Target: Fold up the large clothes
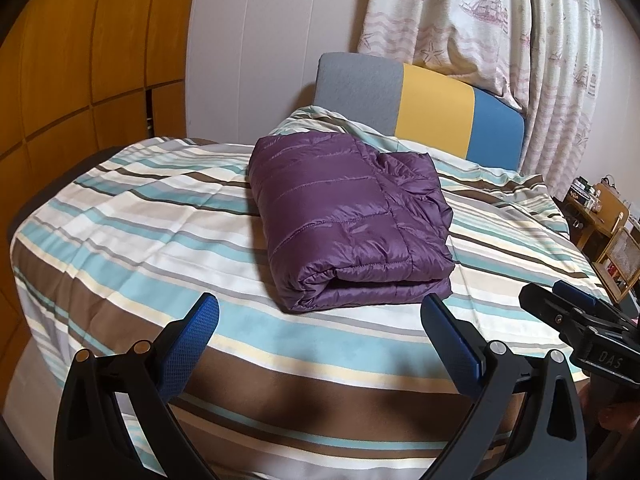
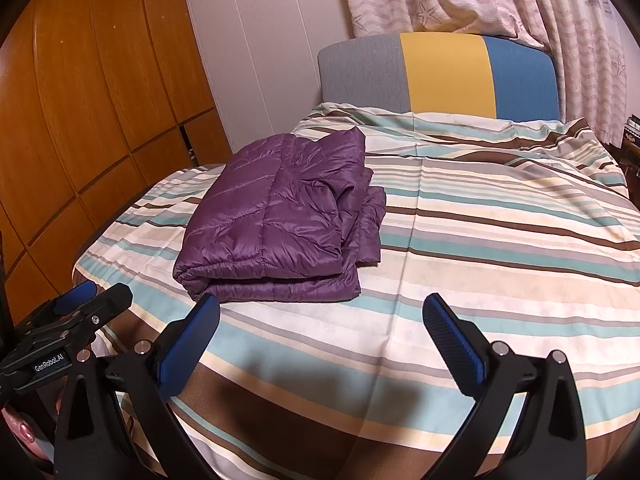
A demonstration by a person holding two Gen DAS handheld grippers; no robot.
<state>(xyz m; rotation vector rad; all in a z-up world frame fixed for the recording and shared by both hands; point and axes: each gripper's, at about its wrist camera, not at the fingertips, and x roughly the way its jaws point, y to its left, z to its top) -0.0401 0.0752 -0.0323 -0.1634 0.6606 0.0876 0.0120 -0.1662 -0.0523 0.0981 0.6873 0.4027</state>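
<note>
The purple quilted puffer jacket point(image 1: 352, 220) lies folded in a compact bundle on the striped bedspread point(image 1: 140, 232), at twelve o'clock from the left gripper point(image 1: 320, 320). The right gripper point(image 2: 320, 320) hovers likewise — both spread wide, empty — folding apparently finished.

We count one purple quilted jacket point(image 1: 348, 216), folded into a single bundle. We count one bed with one striped cover point(image 1: 160, 240) and one headboard point(image 1: 420, 108) made of three panels: one grey, one yellow, one blue. We count two grippers, the left gripper point(image 1: 320, 312) and the right gripper point(image 2: 322, 312), each with two blue-padded fingers spread apart, so four fingers in all. We count one patterned curtain point(image 1: 500, 32), one wooden wardrobe front point(image 2: 100, 100), and one wooden shelf unit point(image 1: 604, 232) whose small items are too many and too blurred to number.
</note>
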